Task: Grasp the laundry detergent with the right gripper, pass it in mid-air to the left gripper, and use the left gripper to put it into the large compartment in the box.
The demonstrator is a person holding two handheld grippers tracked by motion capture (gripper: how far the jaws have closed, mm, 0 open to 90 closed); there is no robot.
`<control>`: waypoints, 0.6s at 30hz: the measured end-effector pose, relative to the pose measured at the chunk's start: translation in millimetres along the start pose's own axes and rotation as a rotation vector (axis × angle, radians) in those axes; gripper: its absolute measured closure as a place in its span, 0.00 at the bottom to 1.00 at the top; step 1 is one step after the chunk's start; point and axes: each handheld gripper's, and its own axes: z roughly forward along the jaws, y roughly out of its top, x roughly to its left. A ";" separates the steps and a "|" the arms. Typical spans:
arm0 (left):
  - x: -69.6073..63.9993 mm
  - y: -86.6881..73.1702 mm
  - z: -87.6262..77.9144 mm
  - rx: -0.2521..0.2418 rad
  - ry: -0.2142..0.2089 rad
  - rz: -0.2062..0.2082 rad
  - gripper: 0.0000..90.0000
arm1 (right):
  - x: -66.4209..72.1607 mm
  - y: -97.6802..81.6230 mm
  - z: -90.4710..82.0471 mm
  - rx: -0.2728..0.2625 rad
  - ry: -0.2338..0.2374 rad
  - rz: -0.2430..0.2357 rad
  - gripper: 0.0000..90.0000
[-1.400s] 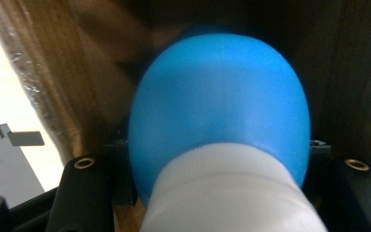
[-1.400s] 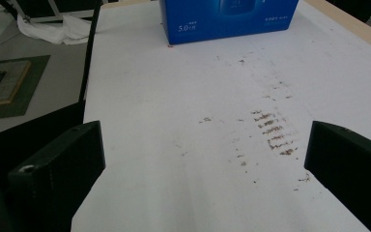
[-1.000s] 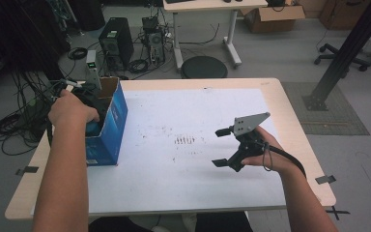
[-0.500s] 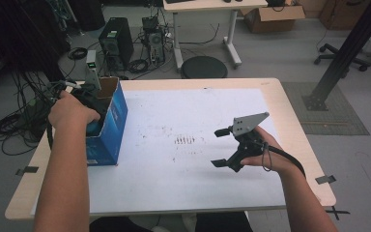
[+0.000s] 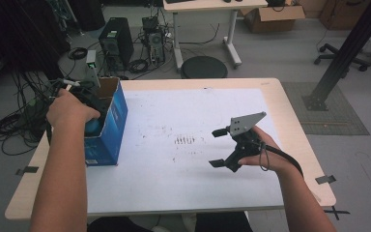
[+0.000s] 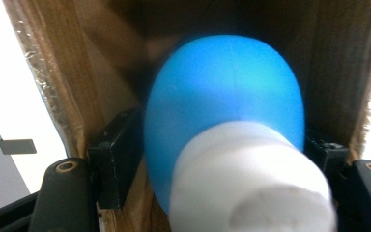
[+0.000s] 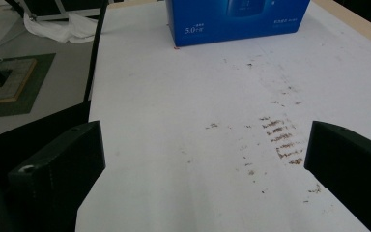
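Observation:
A blue bottle (image 6: 224,111) with a white cap (image 6: 251,183) sits between the jaws of my left gripper (image 6: 220,150), which is shut on it inside an open cardboard box (image 6: 63,72). From above, that box (image 5: 113,121) is blue and stands at the table's left side. The person's left hand covers most of the left gripper (image 5: 89,104) at the box opening. My right gripper (image 5: 214,148) hovers open over the right half of the white sheet (image 5: 174,111), nothing between its jaws. The right gripper view looks across the sheet to the blue box (image 7: 236,19).
Small brown marks (image 5: 186,140) dot the middle of the sheet. The wooden table edge (image 5: 299,125) runs along the right. Computer towers (image 5: 116,43), cables and a round stool (image 5: 204,66) stand on the floor beyond the table.

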 end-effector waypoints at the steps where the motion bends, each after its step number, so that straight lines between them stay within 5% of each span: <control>1: 0.1 -0.1 -1.5 0.009 -0.002 0.002 0.33 | 0.2 0.2 0.0 0.001 0.001 0.001 0.01; 18: -4.9 -11.1 -27.0 -0.024 0.036 0.003 0.24 | 2.6 2.2 -1.2 -0.010 -0.002 -0.010 0.01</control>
